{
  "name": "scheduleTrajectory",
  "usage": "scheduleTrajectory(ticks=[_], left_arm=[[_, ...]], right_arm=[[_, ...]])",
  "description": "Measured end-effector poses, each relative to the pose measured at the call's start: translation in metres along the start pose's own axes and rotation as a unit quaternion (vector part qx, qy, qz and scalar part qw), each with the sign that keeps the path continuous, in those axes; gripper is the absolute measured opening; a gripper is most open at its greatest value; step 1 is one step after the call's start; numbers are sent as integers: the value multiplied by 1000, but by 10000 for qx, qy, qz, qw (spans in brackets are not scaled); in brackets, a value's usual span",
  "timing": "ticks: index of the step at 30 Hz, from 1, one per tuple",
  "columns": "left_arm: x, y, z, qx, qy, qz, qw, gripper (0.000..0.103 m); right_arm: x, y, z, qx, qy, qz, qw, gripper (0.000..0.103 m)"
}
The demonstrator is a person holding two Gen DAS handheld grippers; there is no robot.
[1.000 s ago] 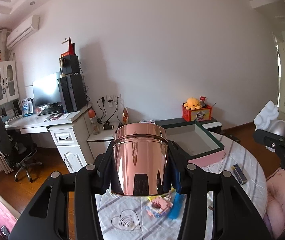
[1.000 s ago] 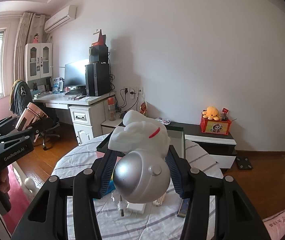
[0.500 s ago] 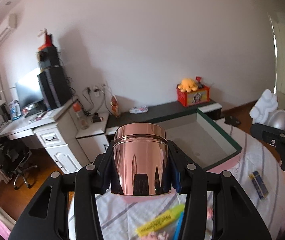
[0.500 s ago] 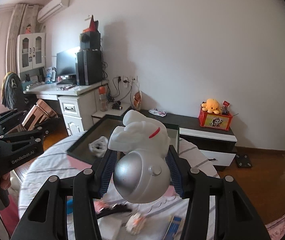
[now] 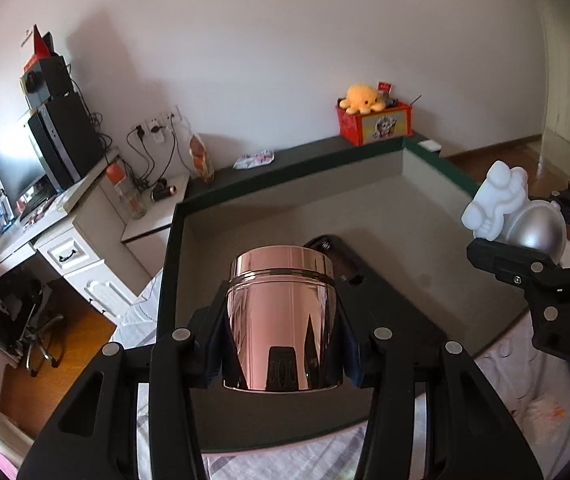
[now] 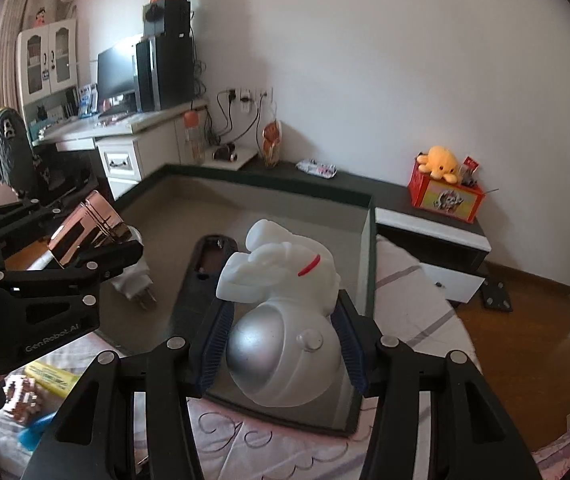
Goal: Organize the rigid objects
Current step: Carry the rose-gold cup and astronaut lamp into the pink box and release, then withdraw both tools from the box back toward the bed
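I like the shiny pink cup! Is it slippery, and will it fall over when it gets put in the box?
Probably a bit slippery: the rose-gold cup has a mirror-smooth skin, though the left gripper pinches it on both sides. It looks stiff, not squishy. Set down flat in the box it should stand; on its side it would likely roll.

We see a mirror-bright rose-gold jar [image 5: 281, 312], a white astronaut figure [image 6: 285, 320] with silver visor and red stripe, a dark-green-rimmed grey tray [image 5: 245, 216], and a white cloth [image 6: 269, 444] striped in lilac.
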State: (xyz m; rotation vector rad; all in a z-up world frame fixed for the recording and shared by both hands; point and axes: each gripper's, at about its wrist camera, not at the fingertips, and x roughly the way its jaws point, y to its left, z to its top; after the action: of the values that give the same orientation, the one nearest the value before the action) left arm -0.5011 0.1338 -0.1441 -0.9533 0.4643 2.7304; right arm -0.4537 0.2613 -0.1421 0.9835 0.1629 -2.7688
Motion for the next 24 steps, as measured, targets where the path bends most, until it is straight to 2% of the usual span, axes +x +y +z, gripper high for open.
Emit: scheduleTrajectory(ticks=[9,11,14,20,24], left_arm=[[16,4,-9,-142,95,48,9998,51],[13,7,-9,-192,5,77,9998,57],[9,11,-9,-256,-74,117,9996,79],[5,14,-10,-292,-148,201,9993,83],[2,17,-10,-330,-181,256,9990,94]], right_arm=[[28,7,-6,-51,252,86,9996,52],[29,8,-6,-63,276,89,9996,52],[29,8,-7,-72,274,91,9996,52],[32,10,-6,-100,288,82,9995,52],[31,10,-6,-112,271,56,9996,54]])
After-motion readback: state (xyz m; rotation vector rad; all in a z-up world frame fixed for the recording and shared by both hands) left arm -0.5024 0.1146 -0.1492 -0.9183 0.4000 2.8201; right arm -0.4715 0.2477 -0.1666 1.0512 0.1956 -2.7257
